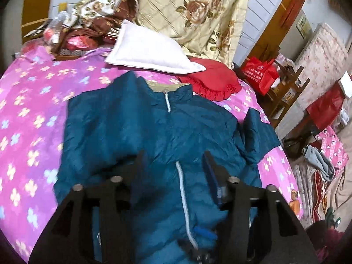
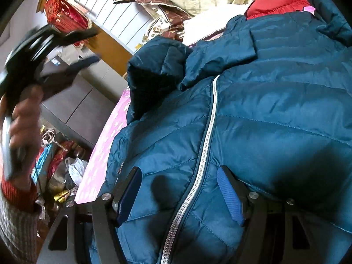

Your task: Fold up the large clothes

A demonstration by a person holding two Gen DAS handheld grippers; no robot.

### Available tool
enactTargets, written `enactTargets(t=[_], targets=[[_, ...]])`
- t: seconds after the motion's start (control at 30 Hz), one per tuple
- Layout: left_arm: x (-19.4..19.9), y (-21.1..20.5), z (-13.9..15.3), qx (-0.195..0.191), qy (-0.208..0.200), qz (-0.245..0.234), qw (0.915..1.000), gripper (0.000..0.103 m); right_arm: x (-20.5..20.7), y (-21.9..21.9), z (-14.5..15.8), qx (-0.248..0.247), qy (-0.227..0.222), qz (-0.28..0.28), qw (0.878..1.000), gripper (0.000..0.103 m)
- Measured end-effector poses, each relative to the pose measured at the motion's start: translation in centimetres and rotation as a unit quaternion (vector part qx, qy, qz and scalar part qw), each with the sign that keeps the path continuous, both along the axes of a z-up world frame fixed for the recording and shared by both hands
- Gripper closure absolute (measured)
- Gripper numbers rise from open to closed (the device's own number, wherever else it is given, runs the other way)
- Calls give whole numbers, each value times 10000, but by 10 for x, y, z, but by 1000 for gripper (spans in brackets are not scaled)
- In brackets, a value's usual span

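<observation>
A teal quilted jacket [image 1: 149, 129] with a silver zipper lies front up on the pink flowered bedspread [image 1: 33, 114]. One sleeve is folded over its chest, the other sleeve [image 1: 257, 132] lies out to the right. My left gripper [image 1: 173, 160] is open and empty above the jacket's lower front. In the right wrist view the jacket [image 2: 275, 114] fills the frame. My right gripper [image 2: 179, 176] is open, its blue pads either side of the zipper, low over the fabric. The left gripper [image 2: 88, 46] shows there too, raised at the left in a hand.
A white pillow [image 1: 151, 52], a red ruffled cushion [image 1: 215, 81] and a floral quilt [image 1: 198, 11] lie at the head of the bed. Red bags [image 1: 261, 72], a wooden stool and clutter stand on the floor to the right. Bags litter the floor [image 2: 59, 162] beside the bed.
</observation>
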State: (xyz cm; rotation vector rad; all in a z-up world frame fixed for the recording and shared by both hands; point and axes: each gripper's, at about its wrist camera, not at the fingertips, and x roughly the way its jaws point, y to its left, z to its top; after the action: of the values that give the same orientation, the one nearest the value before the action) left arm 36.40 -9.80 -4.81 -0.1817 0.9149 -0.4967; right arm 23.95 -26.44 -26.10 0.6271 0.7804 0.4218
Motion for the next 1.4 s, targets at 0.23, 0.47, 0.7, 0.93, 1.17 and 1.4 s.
enactTargets(t=[0.23, 0.47, 0.7, 0.93, 1.17, 1.4], targets=[[-80, 68, -50, 232, -114, 1265, 9916, 41, -2, 0, 0, -2, 27, -40, 10000, 34], [-111, 96, -120, 1034, -317, 1910, 9756, 41, 2, -1, 58, -1517, 179, -378, 9875, 38], [-105, 106, -144, 1091, -135, 2037, 9728, 41, 99, -39, 62, -2626, 955, -1347, 9507, 38], [-104, 103, -146, 1088, -128, 1745, 9785, 41, 176, -72, 31, -1835, 1632, -2038, 9477, 38], [-98, 101, -157, 1167, 107, 1801, 9766, 41, 199, -46, 40, -2315, 1463, -1691, 9468, 93], [-100, 100, -160, 1318, 96, 1817, 9744, 41, 193, -96, 53, -3731, 1723, -2664, 8719, 97]])
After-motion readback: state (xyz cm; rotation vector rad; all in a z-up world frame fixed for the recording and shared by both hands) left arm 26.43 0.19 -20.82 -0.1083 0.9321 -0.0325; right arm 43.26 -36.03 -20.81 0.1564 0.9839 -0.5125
